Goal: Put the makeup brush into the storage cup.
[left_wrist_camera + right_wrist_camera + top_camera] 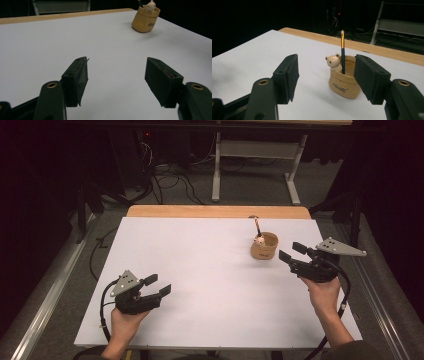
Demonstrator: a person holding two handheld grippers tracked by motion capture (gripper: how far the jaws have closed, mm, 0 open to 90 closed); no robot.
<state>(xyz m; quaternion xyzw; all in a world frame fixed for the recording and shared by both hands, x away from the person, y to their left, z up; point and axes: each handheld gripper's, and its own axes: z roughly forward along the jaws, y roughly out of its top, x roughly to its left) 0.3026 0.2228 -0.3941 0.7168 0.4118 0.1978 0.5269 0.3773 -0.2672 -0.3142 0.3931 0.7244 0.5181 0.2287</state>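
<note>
A tan pen cup [264, 247] with a small bear figure [333, 61] on its rim stands on the white table [210, 270], right of centre. A dark pencil [342, 52] stands upright in the cup [343, 83]. My right gripper [290, 251] hovers open just right of the cup, pointing at it, nothing between its jaws. My left gripper [157, 285] is held open near the front left of the table, far from the cup [145, 19], with bare table between its fingers [76, 80].
A wooden strip [217, 211] runs along the table's far edge. Beyond it stand a white metal frame [260, 155] and tangled cables [170, 180] on the floor. A metal rail [50, 285] runs along the left side.
</note>
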